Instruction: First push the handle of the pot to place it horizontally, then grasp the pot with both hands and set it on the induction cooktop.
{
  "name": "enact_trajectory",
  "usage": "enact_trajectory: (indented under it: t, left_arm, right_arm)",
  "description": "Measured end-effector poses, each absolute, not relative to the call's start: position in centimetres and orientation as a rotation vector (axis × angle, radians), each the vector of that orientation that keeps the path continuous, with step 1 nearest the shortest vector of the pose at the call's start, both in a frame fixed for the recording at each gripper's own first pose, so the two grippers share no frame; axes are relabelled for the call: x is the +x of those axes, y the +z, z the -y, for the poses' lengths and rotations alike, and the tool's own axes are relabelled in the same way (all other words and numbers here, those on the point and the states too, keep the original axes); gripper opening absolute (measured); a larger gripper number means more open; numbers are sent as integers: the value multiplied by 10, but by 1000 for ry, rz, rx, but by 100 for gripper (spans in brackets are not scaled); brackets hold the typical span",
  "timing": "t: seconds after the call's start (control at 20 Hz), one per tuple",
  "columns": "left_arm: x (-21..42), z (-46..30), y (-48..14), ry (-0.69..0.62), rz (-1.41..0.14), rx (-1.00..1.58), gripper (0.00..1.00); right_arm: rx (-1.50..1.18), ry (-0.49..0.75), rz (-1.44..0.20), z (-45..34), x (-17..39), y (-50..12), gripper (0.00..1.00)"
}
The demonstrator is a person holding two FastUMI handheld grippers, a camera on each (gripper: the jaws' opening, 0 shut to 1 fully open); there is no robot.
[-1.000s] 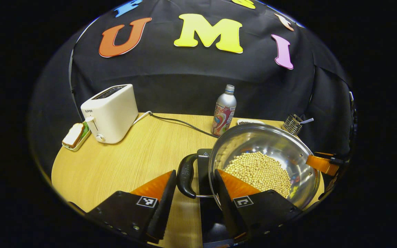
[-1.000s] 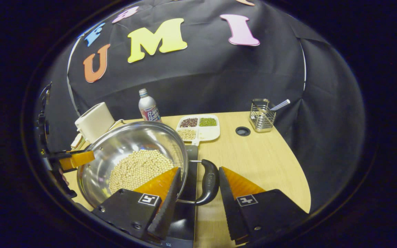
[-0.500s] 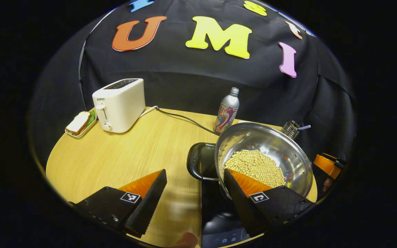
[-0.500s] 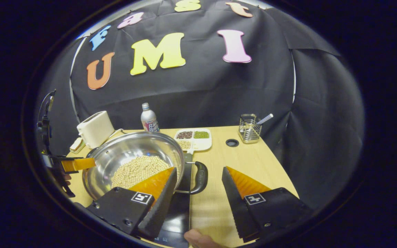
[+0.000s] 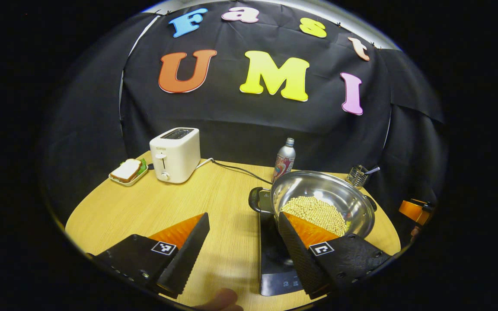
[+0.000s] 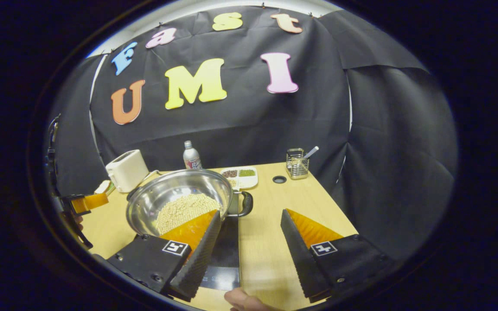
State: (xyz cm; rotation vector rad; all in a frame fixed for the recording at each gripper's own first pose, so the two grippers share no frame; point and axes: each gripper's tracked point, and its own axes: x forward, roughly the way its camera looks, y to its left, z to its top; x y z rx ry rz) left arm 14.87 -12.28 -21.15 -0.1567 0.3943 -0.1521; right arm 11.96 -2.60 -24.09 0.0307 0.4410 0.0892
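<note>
A steel pot [image 5: 323,199] holding pale soybeans [image 5: 314,212] sits on the black induction cooktop [image 5: 275,259]. Its black side handles lie level, one on the left [image 5: 255,199] and one on the right [image 6: 244,204]. My left gripper [image 5: 244,216] is open and stands back from the left handle, touching nothing. In the right gripper view the pot [image 6: 175,194] rests on the cooktop [image 6: 225,255]. My right gripper [image 6: 251,213] is open, a little short of the right handle. Each view catches the other gripper at its edge: the right gripper [image 5: 413,211] and the left gripper [image 6: 87,203].
On the wooden table [image 5: 145,211] stand a white toaster [image 5: 174,154] with its cord, a sandwich on a plate [image 5: 128,171], a drink bottle [image 5: 284,160] and a wire utensil holder [image 6: 297,164]. A divided tray of beans [image 6: 241,176] lies behind the pot. A thumb [image 6: 240,299] shows below.
Both grippers have let go of the pot handles they straddled, spread wider and drawn back and up. The pot stays on the cooktop and now looks smaller and farther off.
</note>
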Motion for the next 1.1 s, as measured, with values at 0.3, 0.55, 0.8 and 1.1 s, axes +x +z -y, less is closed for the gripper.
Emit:
enact_trajectory:
  t: [0.3,0.55,0.8,1.1]
  left_arm:
    - [97,107,-182,-117,-254,-94,95]
    - [54,99,-147,-103,-169,-50,95]
    - [10,87,-98,-73,-52,-22,95]
    - [-26,79,-55,-52,43,-9,95]
  right_arm:
    - [0,57,-287,26,66,-206,91]
    - [-36,44,-197,24,23,-173,91]
    - [-32,57,-117,24,-12,-137,92]
    - [-38,44,-12,29,-44,-88,93]
